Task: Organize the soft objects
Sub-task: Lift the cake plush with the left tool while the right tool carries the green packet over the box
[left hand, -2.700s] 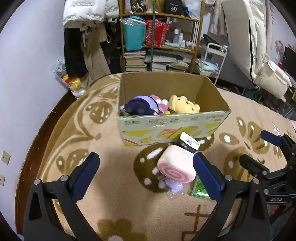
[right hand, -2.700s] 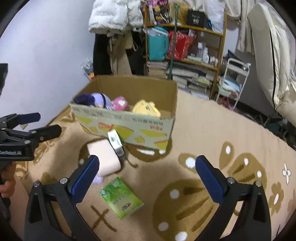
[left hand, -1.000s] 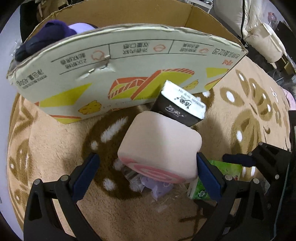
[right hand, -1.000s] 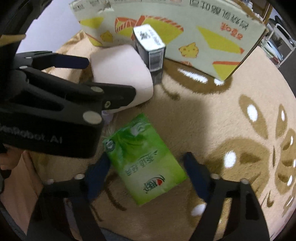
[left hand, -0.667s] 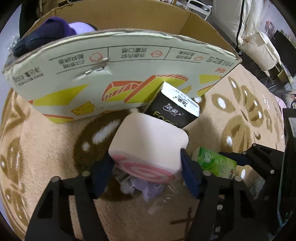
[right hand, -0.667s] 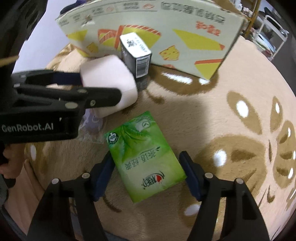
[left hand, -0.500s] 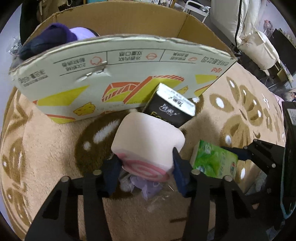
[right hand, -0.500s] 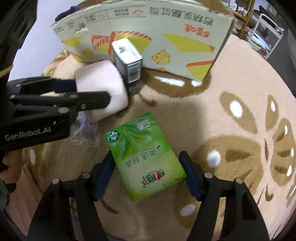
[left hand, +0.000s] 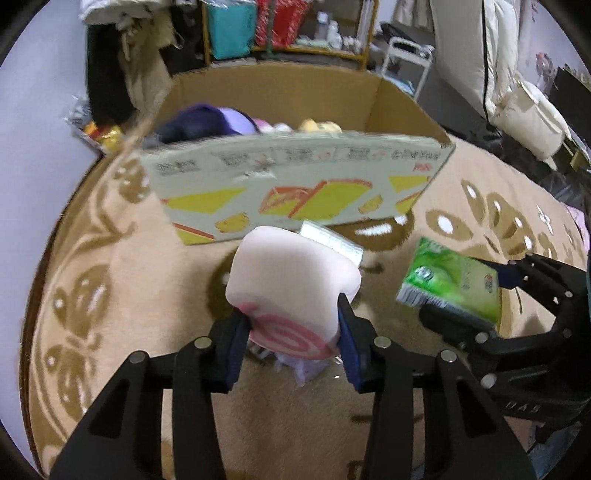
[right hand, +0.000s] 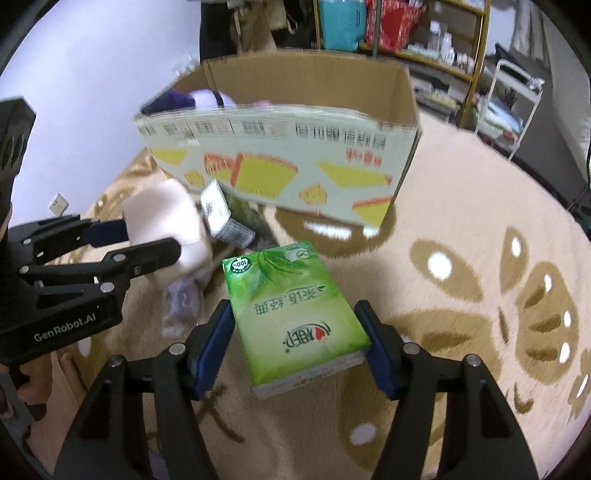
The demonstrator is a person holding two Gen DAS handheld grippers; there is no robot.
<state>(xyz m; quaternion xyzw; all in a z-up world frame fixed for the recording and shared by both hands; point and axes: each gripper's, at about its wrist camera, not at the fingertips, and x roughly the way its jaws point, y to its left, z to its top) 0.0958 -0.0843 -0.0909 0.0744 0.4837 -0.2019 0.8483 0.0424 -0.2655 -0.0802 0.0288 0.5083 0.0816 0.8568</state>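
My left gripper (left hand: 293,332) is shut on a pink swirl-roll plush (left hand: 291,280) and holds it above the carpet; it also shows in the right wrist view (right hand: 166,221). My right gripper (right hand: 297,343) is shut on a green tissue pack (right hand: 291,310), lifted off the carpet; the pack also shows in the left wrist view (left hand: 450,282). The open cardboard box (left hand: 295,192) stands just ahead, holding a purple plush (left hand: 207,122) and a yellow plush (left hand: 317,126). A black tissue box (right hand: 221,212) leans against the box front. A small lilac toy in clear wrap (right hand: 184,299) lies on the carpet.
The patterned beige carpet (right hand: 480,295) spreads to the right. Behind the box are a cluttered shelf (left hand: 288,33), hanging coats (left hand: 122,55), a white trolley (right hand: 513,96) and a pale wall at the left.
Both grippers closed and lifted: the left took hold of the pink roll plush, the right took hold of the green tissue pack. Both views have pulled back and up from the carpet.
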